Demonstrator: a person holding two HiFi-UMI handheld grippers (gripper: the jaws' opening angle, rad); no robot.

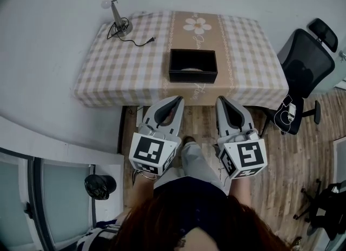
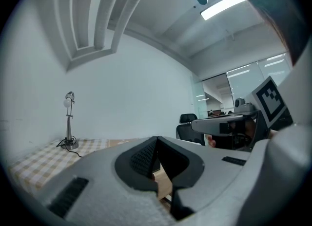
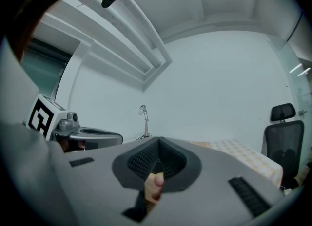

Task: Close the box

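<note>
A black box (image 1: 193, 66) stands open on the checked tablecloth, near the table's front edge, with something pale lying inside. Both grippers hang in front of the table, close to the person's body and short of the box. My left gripper (image 1: 176, 100) points at the table edge just left of the box, jaws together and holding nothing. My right gripper (image 1: 220, 99) points at the edge just right of the box, also shut and empty. In the left gripper view the left gripper (image 2: 156, 140) is closed to a point; the right gripper (image 3: 158, 141) looks the same in its own view. Neither gripper view shows the box.
The table (image 1: 119, 77) carries a desk lamp (image 1: 113, 9) with a loose cable at its back left corner. A black office chair (image 1: 305, 66) stands right of the table. Wooden floor lies under the grippers. A white wall is behind the table.
</note>
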